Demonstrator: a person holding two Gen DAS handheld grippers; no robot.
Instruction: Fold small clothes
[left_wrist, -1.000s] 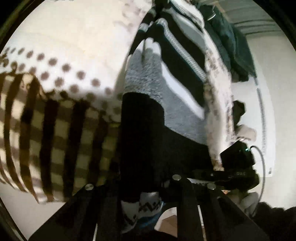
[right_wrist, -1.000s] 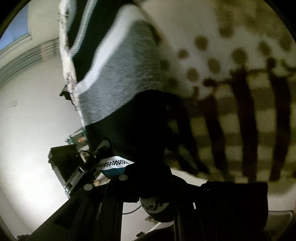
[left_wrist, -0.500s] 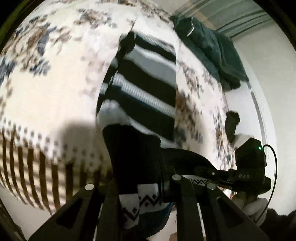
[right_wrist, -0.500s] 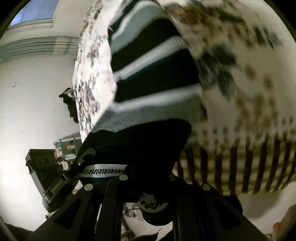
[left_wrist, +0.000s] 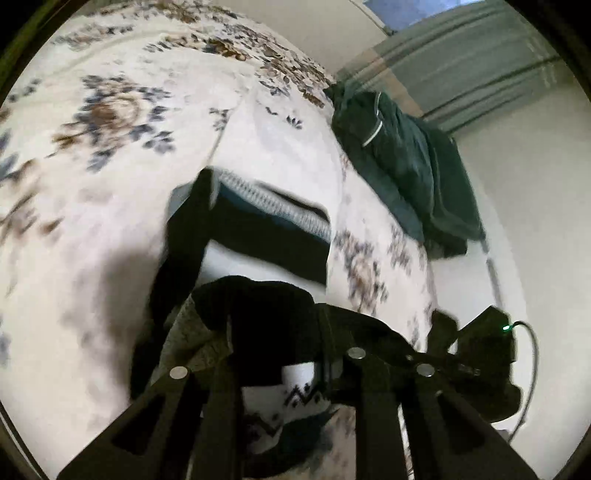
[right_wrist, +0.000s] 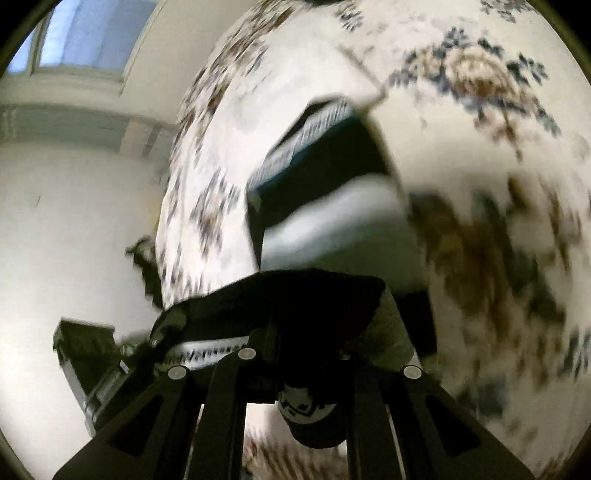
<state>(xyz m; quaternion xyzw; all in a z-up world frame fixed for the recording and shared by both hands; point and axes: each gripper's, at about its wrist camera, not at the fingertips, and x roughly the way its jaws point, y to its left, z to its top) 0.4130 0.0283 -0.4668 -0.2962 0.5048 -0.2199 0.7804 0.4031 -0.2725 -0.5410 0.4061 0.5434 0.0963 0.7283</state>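
Observation:
A knitted sweater (left_wrist: 266, 236) with black, grey and white stripes lies on a floral bedspread (left_wrist: 110, 147). Its near end is lifted and doubled back over the rest. My left gripper (left_wrist: 275, 332) pinches the black fabric beside the zigzag-patterned hem (left_wrist: 299, 395); its jaws are opening, with the cloth still between them. In the right wrist view the same sweater (right_wrist: 325, 177) stretches away, and my right gripper (right_wrist: 306, 332) is shut on the other corner of its black end, the patterned hem (right_wrist: 207, 352) running off to the left. The picture is blurred by motion.
A dark green garment (left_wrist: 406, 170) lies crumpled at the bed's far right edge. The right gripper's housing (left_wrist: 484, 350) with a green light and cable shows at the right. White floor (right_wrist: 55, 221), a window (right_wrist: 85, 40) and a small dark thing (right_wrist: 142, 254) lie left of the bed (right_wrist: 480, 110).
Both grippers rose and carried the sweater's near end forward over its striped body. The bedspread's dotted and checked border slid out of view and the floral middle now fills both views.

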